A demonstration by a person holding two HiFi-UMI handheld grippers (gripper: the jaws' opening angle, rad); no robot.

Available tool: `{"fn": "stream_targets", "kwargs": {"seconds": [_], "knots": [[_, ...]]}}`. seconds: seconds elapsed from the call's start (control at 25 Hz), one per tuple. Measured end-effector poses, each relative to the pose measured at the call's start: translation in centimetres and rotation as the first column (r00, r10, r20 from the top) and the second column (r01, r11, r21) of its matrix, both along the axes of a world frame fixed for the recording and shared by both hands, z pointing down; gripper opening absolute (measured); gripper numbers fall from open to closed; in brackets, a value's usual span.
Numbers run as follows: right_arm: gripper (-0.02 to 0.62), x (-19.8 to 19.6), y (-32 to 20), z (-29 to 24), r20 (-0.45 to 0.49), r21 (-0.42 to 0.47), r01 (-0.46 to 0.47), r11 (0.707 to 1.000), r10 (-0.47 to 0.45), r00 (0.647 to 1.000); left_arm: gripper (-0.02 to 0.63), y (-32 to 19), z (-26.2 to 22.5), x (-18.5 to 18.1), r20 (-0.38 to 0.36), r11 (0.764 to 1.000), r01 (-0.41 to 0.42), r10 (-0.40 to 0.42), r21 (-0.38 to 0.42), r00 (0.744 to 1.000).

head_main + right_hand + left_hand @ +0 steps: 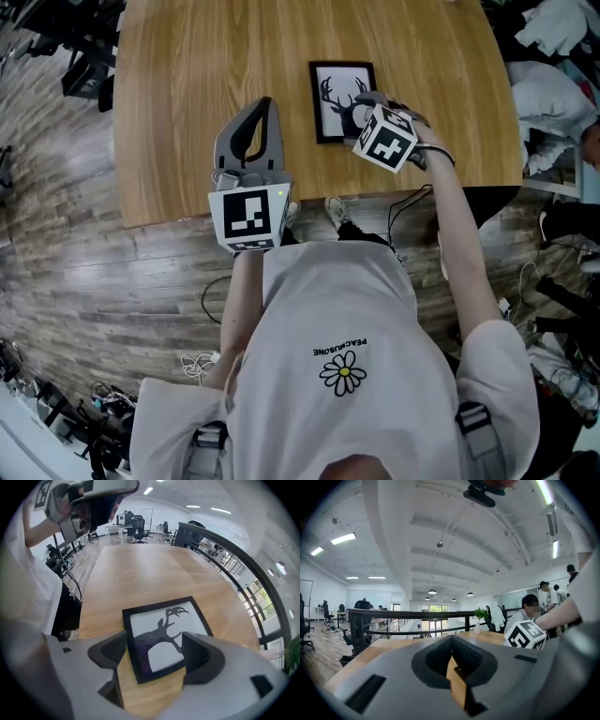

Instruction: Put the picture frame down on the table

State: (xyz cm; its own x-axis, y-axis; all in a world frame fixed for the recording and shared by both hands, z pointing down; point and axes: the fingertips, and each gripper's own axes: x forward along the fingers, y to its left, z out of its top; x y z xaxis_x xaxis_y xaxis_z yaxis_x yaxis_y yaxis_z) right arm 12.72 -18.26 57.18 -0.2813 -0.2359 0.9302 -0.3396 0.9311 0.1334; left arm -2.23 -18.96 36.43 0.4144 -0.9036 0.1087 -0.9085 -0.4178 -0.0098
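Observation:
A black picture frame [336, 98] with a deer silhouette on white lies flat on the wooden table [187, 94]. My right gripper [359, 114] points steeply down over the frame's near right part. In the right gripper view the frame [159, 634] lies between the wide-apart jaws of that gripper [154, 656], and the pads do not press on it. My left gripper [262, 108] is held level above the table's near edge, left of the frame. Its fingers meet at the tips with nothing between them, as the left gripper view [452, 653] also shows.
The table's front edge runs just before the person's body, with wood floor and cables below. White clothing [553, 28] lies at the far right. A small potted plant [480, 615] stands on the table's far end by a black railing, with people [529, 606] beyond it.

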Motion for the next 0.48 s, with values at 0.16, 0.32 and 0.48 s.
{"fn": "stream_targets", "kwargs": {"seconds": [0.16,0.32,0.48], "knots": [[0.347,0.2,-0.7,-1.2,0.012,0.032,-0.013,0.999,0.013,1.000,0.015,0.0,-0.3,0.4,0.001,1.000,-0.012,0.012,0.004,1.000],[0.347,0.2,-2.6,-3.1,0.042,0.135,-0.033,0.990,0.028,0.999,0.015,-0.2,-0.7,0.8,0.003,1.000,-0.022,0.022,0.016,1.000],[0.345,-0.3,-5.3,-7.3,0.191,0.279,-0.149,0.949,0.097,0.977,0.015,-0.3,-1.4,0.9,-0.010,0.999,-0.024,0.025,0.020,1.000]]}}
